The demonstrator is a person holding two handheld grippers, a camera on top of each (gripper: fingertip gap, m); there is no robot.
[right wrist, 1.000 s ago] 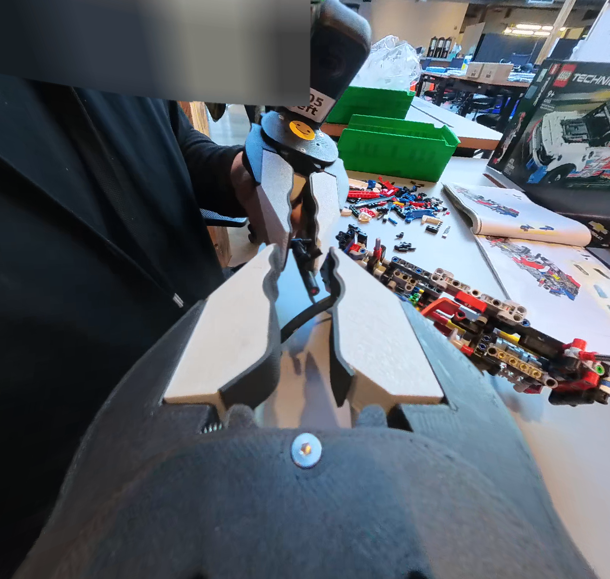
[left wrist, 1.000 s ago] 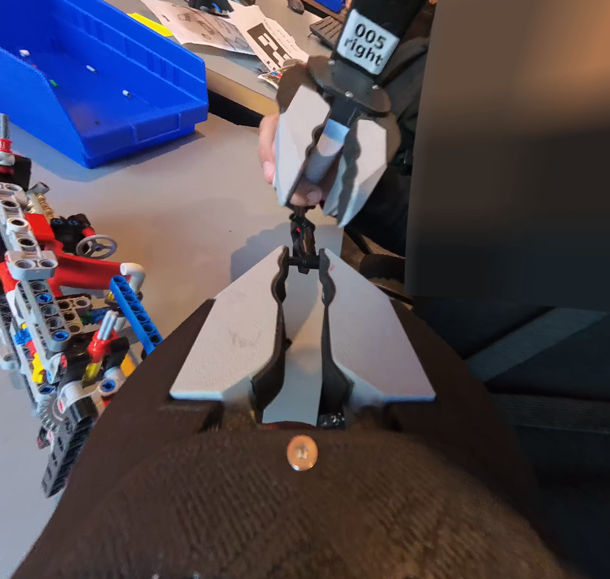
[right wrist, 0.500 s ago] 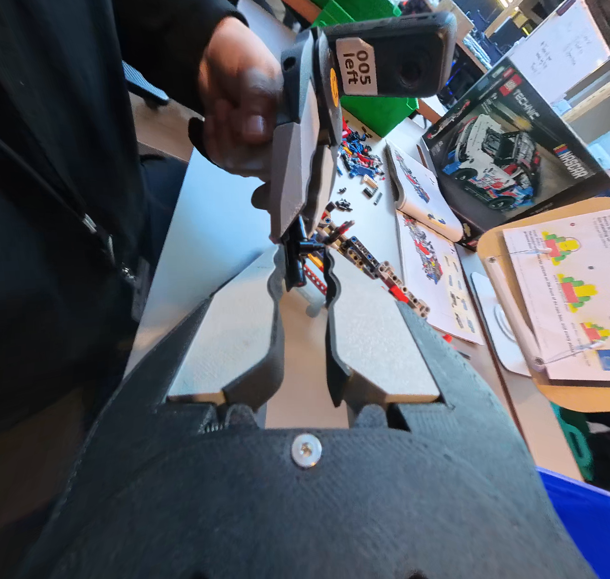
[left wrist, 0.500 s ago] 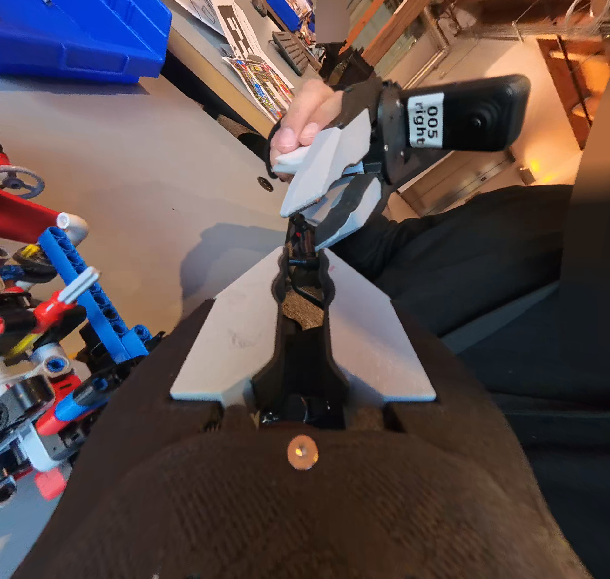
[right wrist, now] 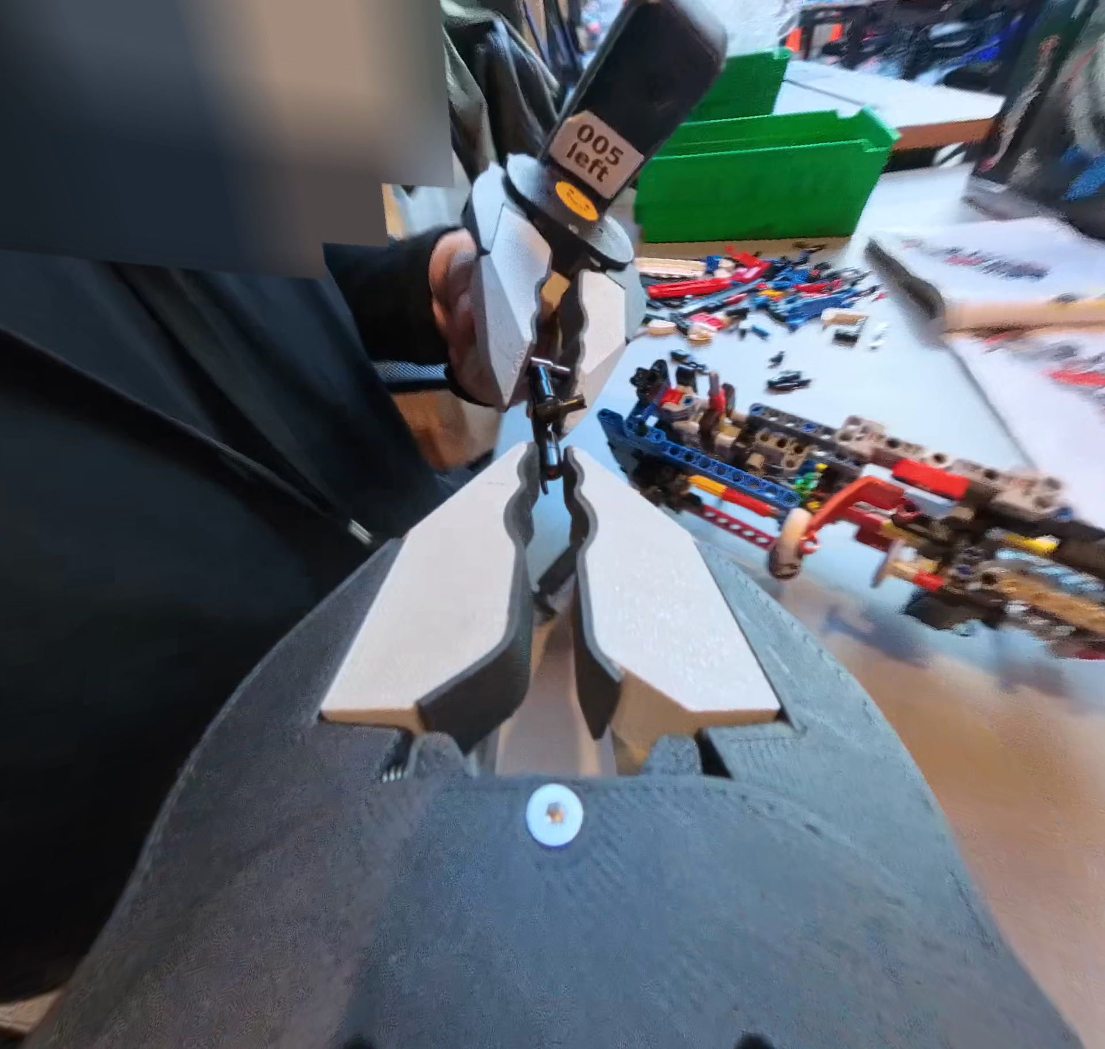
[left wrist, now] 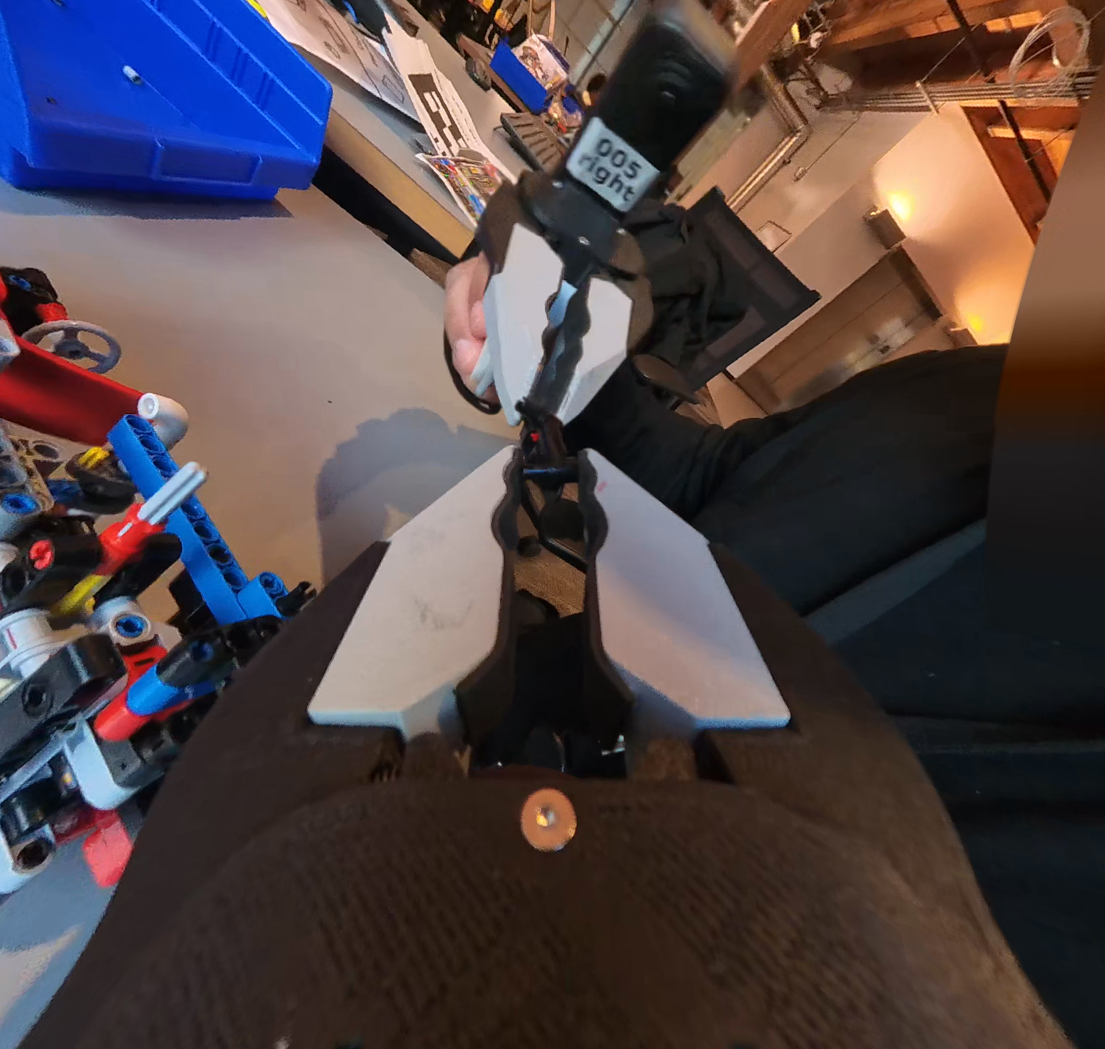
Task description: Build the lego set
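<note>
A small black Lego piece (left wrist: 545, 463) with a thin cross pin hangs in the air between my two grippers, off the table's near edge. My left gripper (left wrist: 550, 471) is shut on its pin end. It also shows in the right wrist view (right wrist: 547, 389), pointing down. My right gripper (right wrist: 550, 461) is shut on the other end of the black piece (right wrist: 549, 422). It also shows in the left wrist view (left wrist: 538, 413), coming down from above. The half-built Lego car chassis (right wrist: 837, 482), red, blue and grey, lies on the grey table (left wrist: 269, 327). It also shows in the left wrist view (left wrist: 89, 542).
A blue bin (left wrist: 149, 93) stands at the back left. Green bins (right wrist: 759, 183) stand at the far end, with a pile of loose Lego parts (right wrist: 765, 297) in front. A blurred instruction booklet (right wrist: 986, 267) lies to the right. A person in black clothing (right wrist: 179, 452) holds both grippers. Both grippers' tips are close together, under 4 cm apart.
Both grippers have turned back from a sideways tilt to pointing at each other more upright, still holding the black piece between them. The right wrist view is blurred by motion.
</note>
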